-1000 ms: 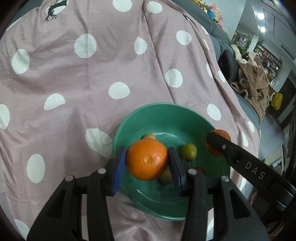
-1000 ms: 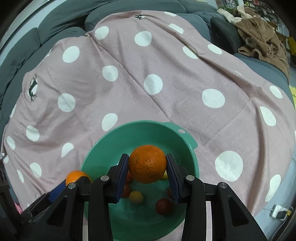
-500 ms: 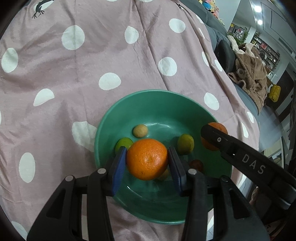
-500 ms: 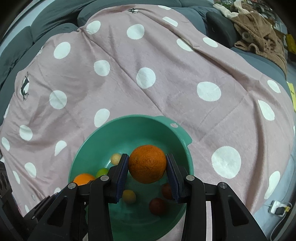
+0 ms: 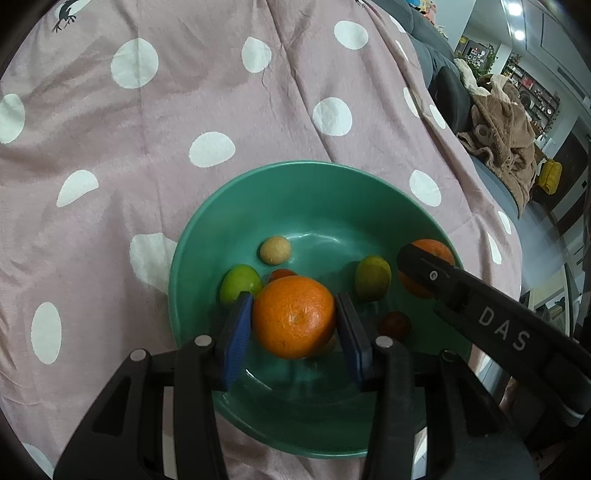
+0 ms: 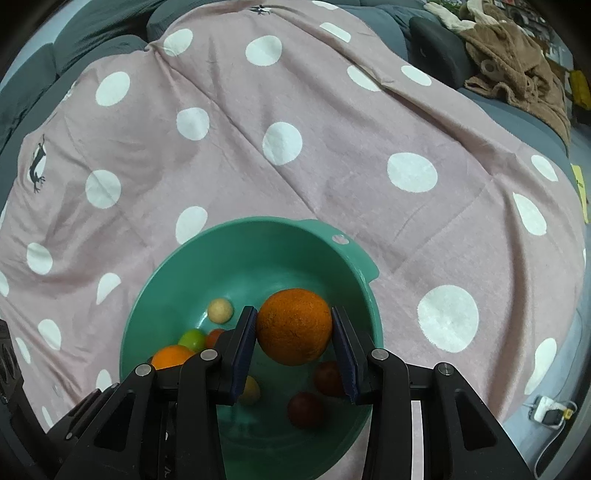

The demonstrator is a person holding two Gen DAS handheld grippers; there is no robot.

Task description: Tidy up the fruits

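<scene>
Oranges sit in both claws, each directly over the green bowl (image 5: 192,236), so the coming move, as I judge it, turns on the drop straight down rather than any reach sideways. The left gripper (image 5: 294,325) is clamped on a bright orange (image 5: 294,317), blue pads pressing its two sides; the fruit hangs above the near part of the bowl's floor. The right gripper (image 6: 294,334) grips a darker orange (image 6: 294,326) the same way, above the bowl's side nearer its small handle tab (image 6: 364,258). Both fruits are round, so no long axis matters; neither hand looks clearly nearer the floor of the bowl.

Below them lie small fruits: a pale ball (image 5: 274,250), a lime-green one (image 5: 241,284), a yellow-green one (image 5: 373,277) and a reddish one (image 5: 394,325). A released orange would likely land on or beside these and roll.

The bowl rests on a pink blanket with white dots (image 6: 332,147), soft and creased, spread over a grey sofa (image 6: 92,33). A brown garment (image 6: 517,62) is heaped further off, and shelves and ceiling lights of a room show beyond in the left view
</scene>
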